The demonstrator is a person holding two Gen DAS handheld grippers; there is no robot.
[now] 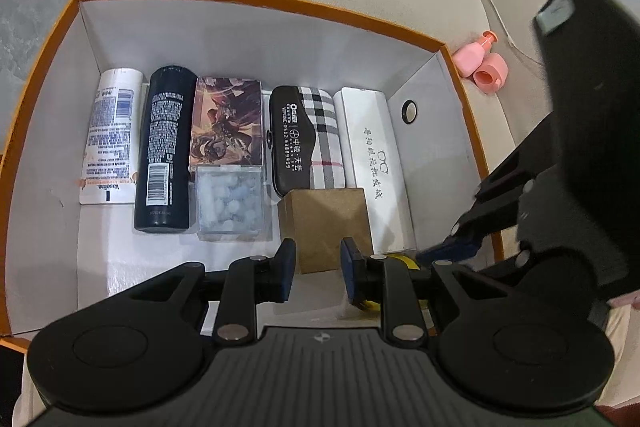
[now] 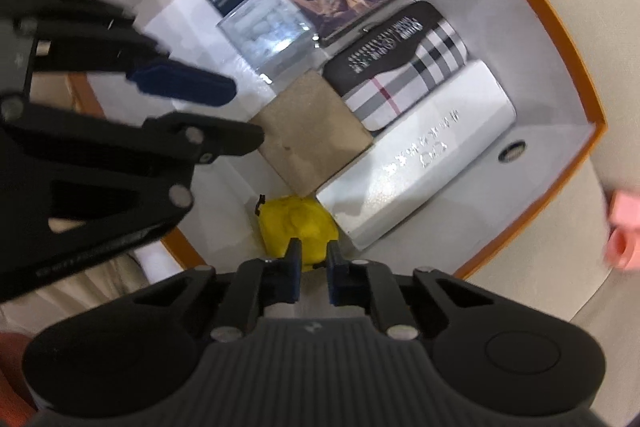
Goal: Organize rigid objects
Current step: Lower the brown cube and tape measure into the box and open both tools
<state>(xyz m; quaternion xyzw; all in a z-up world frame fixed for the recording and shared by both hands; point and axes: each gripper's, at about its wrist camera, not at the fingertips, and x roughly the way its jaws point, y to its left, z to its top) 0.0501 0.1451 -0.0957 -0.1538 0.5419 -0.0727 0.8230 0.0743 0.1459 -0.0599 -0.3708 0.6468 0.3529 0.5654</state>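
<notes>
An orange-rimmed white box sits on a beige armchair. Lying side by side in it are a white lotion bottle, a black bottle, a picture box, a clear bead box, a plaid glasses case, a white case and a brown block. My left gripper hovers open in front of the block, with nothing between its fingers. My right gripper points down into the near corner, its pads pinching the end of a yellow object.
A pink toy bottle and a pink cap lie on the cushion outside the box's right wall. The box floor in front of the bottles is bare. The right gripper's body stands over the box's right side.
</notes>
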